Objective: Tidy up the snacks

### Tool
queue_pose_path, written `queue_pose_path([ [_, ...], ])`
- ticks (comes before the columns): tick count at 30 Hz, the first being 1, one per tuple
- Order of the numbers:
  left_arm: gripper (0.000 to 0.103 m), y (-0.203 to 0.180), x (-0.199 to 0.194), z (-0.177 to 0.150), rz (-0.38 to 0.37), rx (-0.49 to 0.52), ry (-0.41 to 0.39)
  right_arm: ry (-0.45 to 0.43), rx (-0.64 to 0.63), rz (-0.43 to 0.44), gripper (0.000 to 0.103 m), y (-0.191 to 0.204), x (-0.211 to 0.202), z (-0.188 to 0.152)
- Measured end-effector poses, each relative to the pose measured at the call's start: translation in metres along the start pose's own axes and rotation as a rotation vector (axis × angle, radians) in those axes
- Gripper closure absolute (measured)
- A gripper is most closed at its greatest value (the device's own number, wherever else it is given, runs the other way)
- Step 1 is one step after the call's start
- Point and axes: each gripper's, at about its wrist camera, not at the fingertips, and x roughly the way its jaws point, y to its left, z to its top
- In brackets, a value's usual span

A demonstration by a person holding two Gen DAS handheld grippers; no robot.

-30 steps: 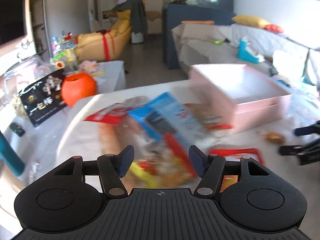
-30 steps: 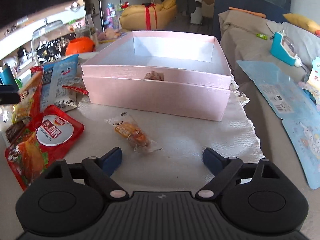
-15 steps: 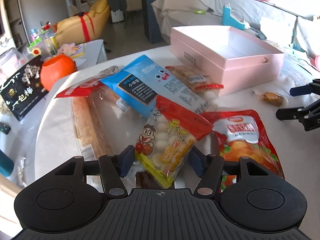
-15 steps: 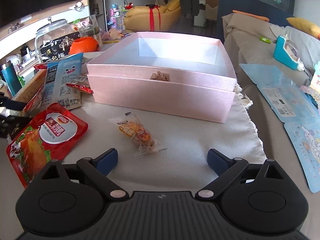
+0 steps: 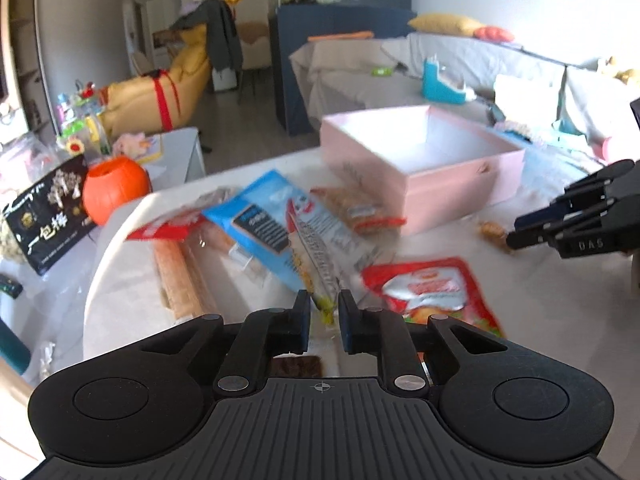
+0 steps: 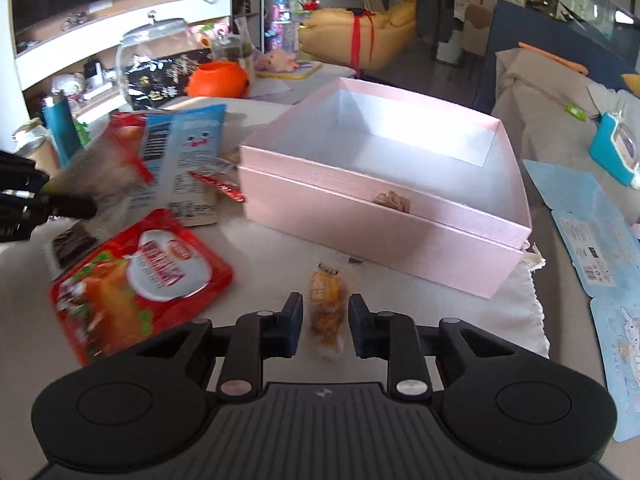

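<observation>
Snack packets lie scattered on a white table (image 5: 120, 280) beside an open pink box (image 6: 384, 216). Left gripper (image 5: 323, 322): jaws drawn close together, pinching the lower edge of a snack bag (image 5: 320, 256), which stands up on edge between the fingertips and is blurred; in the right wrist view the same bag (image 6: 100, 176) appears as a grey smear at the tip of that gripper, raised above the other packets. Right gripper (image 6: 325, 328): fingers narrowed around a small wrapped orange snack (image 6: 326, 306) that lies on the table between them; whether the pads actually touch the wrapper cannot be told, as a thin gap seems to remain on each side. In the left wrist view this gripper (image 5: 532, 232) reaches in from the right with its tips at the small snack (image 5: 490, 232), just in front of the pink box.

A red pouch (image 6: 140, 280) with a white oval label lies flat between the two grippers. A blue-and-white bag (image 5: 260, 224) lies beyond the left gripper, partly overlapping a long clear-wrapped biscuit pack (image 5: 180, 276). A red-edged packet (image 5: 360, 212) rests against the near wall of the box. The box interior is white, with a small beige item (image 6: 392, 200) at its near rim. An orange pumpkin-shaped container (image 5: 114, 190) stands beyond the table edge.
</observation>
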Motion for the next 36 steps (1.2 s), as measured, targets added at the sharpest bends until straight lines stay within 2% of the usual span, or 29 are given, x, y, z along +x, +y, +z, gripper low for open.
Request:
queue_pose_path([
  [5, 0.084, -0.003, 0.005, 0.004, 0.004, -0.027, 0.002, -0.012, 0.004, -0.013, 0.082, -0.004, -0.019, -0.011],
  [10, 0.075, 0.008, 0.028, 0.005, 0.024, -0.138, 0.018, 0.001, 0.031, -0.035, 0.081, -0.011, -0.014, -0.019],
  [13, 0.071, 0.01, 0.04, 0.004, -0.005, -0.196, 0.016, -0.008, 0.056, -0.03, 0.079, -0.014, -0.009, -0.017],
  [14, 0.071, 0.012, 0.045, 0.004, -0.028, -0.217, 0.02, -0.016, 0.066, -0.03, 0.072, -0.015, -0.008, -0.016],
  [15, 0.07, 0.013, 0.048, 0.004, -0.047, -0.23, 0.022, -0.025, 0.076, -0.029, 0.059, -0.015, -0.007, -0.015],
  [17, 0.069, 0.012, 0.054, 0.003, -0.065, -0.233, 0.024, -0.049, 0.1, -0.015, 0.039, -0.018, -0.004, -0.01],
  [20, 0.069, 0.006, 0.059, 0.004, -0.069, -0.196, 0.008, -0.03, 0.142, 0.024, 0.038, -0.02, 0.01, -0.002],
  [23, 0.069, 0.003, 0.064, 0.007, -0.085, -0.187, -0.004, 0.0, 0.163, 0.057, 0.038, -0.018, 0.026, 0.003],
  [25, 0.069, 0.001, 0.068, 0.011, -0.088, -0.184, -0.007, 0.009, 0.147, 0.037, 0.043, -0.014, 0.033, 0.005],
  [28, 0.07, -0.002, 0.074, 0.014, -0.084, -0.161, 0.008, 0.013, 0.1, -0.016, 0.063, -0.007, 0.035, 0.007],
  [30, 0.076, -0.007, 0.072, 0.014, -0.082, -0.126, 0.016, 0.029, 0.101, -0.007, 0.081, -0.007, 0.03, 0.008],
  [34, 0.086, -0.013, 0.051, 0.01, -0.092, -0.103, -0.016, 0.04, 0.108, 0.028, 0.082, -0.011, 0.013, -0.002],
  [36, 0.087, -0.015, 0.039, 0.008, -0.107, -0.106, -0.037, 0.039, 0.106, 0.035, 0.082, -0.012, 0.003, -0.008],
])
